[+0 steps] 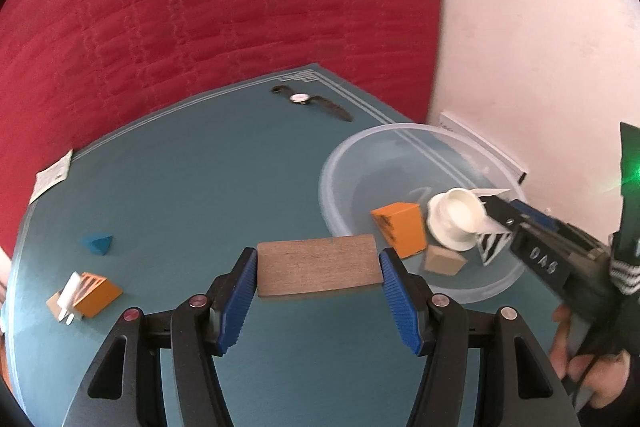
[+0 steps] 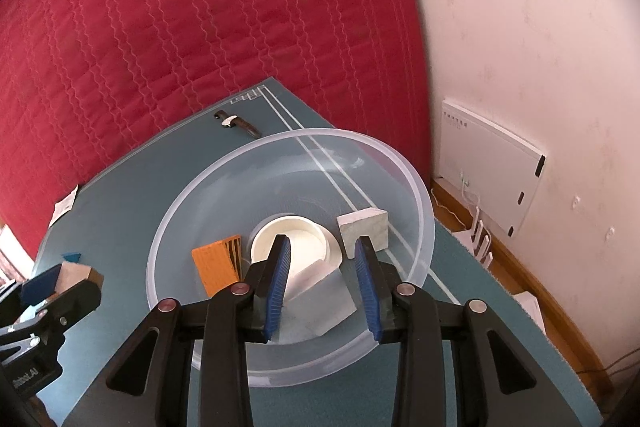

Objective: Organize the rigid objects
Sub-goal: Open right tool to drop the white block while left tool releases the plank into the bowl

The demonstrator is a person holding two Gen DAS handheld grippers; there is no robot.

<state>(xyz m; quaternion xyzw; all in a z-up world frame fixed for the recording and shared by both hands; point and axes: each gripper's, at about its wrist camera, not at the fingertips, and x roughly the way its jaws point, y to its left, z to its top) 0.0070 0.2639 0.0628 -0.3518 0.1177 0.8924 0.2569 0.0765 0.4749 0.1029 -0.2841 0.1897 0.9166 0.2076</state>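
Red quilt (image 1: 200, 7): fills the background behind the table in both views, stitched in wavy lines.
Wall (image 2: 540, 47): pale, to the right of the quilt, with a flat white panel (image 2: 492, 167) leaning at its foot.
Table (image 1: 180, 167): covered by a teal mat with white border lines; everything below rests on it.
Clear bowl (image 2: 416, 183): large and translucent, near the table's right edge (the mat's lines show through it).
Left tongs (image 1: 318, 267): half spread, pinching a wooden block (image 1: 318, 265) by its two short ends, just left of the bowl's rim.
Right tongs (image 2: 322, 259): nearly pressed together over the bowl, pinching the rim of a white cup (image 2: 296, 239) that lies tilted on its side inside the bowl.
Person's hand (image 1: 580, 359): grips the right tool's handle at the lower right of the left view.
Orange block (image 1: 400, 227): inside the bowl, just left of the cup.
Pale block (image 2: 364, 229): inside the bowl, right of the cup.
Orange box (image 1: 94, 293): on the mat at far left, with a white piece (image 1: 70, 293) against it.
Wristwatch (image 1: 310, 101): flat near the mat's far corner.
Blue pyramid (image 1: 98, 243): alone on the left of the mat.
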